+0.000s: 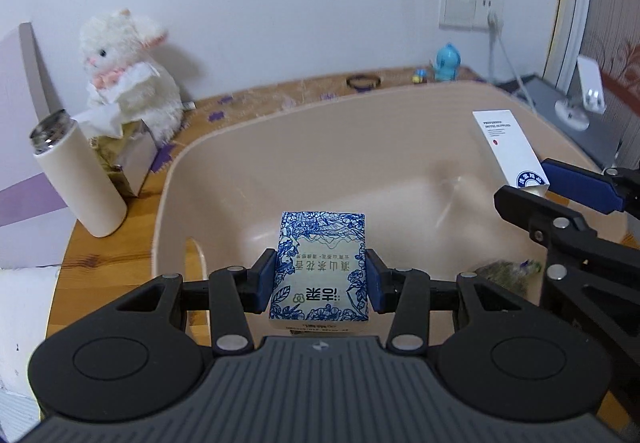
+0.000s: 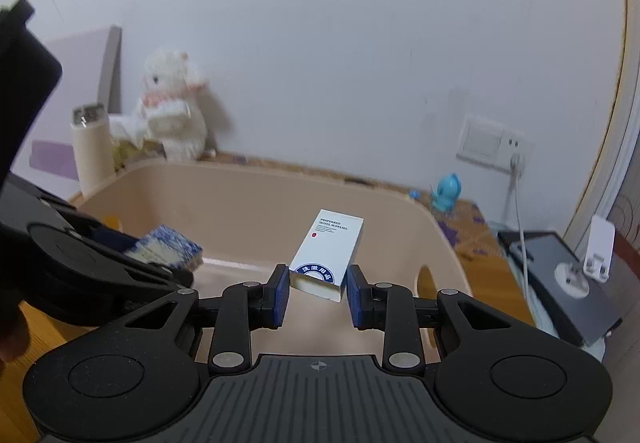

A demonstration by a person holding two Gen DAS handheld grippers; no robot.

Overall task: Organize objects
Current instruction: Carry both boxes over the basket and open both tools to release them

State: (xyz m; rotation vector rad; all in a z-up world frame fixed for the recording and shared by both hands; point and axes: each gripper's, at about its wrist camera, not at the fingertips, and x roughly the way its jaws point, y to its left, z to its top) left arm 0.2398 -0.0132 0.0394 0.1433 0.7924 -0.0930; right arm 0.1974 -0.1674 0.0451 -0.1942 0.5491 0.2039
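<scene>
A blue-and-white patterned box [image 1: 320, 267] is clamped between the blue pads of the left gripper [image 1: 320, 279], held above the inside of a beige plastic tub [image 1: 400, 131] that sits on a wooden bench [image 1: 100, 259]. A slim white box [image 2: 327, 255] is pinched at its lower end by the right gripper [image 2: 318, 295], its far end tilted up over the same tub.

Only in the left wrist view are shown the tub's floor, a dark fuzzy clump [image 1: 506, 275] lying at its right side, and a dark ring [image 1: 363, 81] on the bench behind the far rim. The handle cut-out in the tub's right wall [image 2: 426, 279] is seen only in the right wrist view.

Both views show a white plush toy [image 1: 132, 71] and a cream flask [image 1: 78, 175] beyond the tub's left rim, and a blue figurine [image 1: 447, 63] at the far right. Much of the tub's interior is seen unoccupied below both boxes.
</scene>
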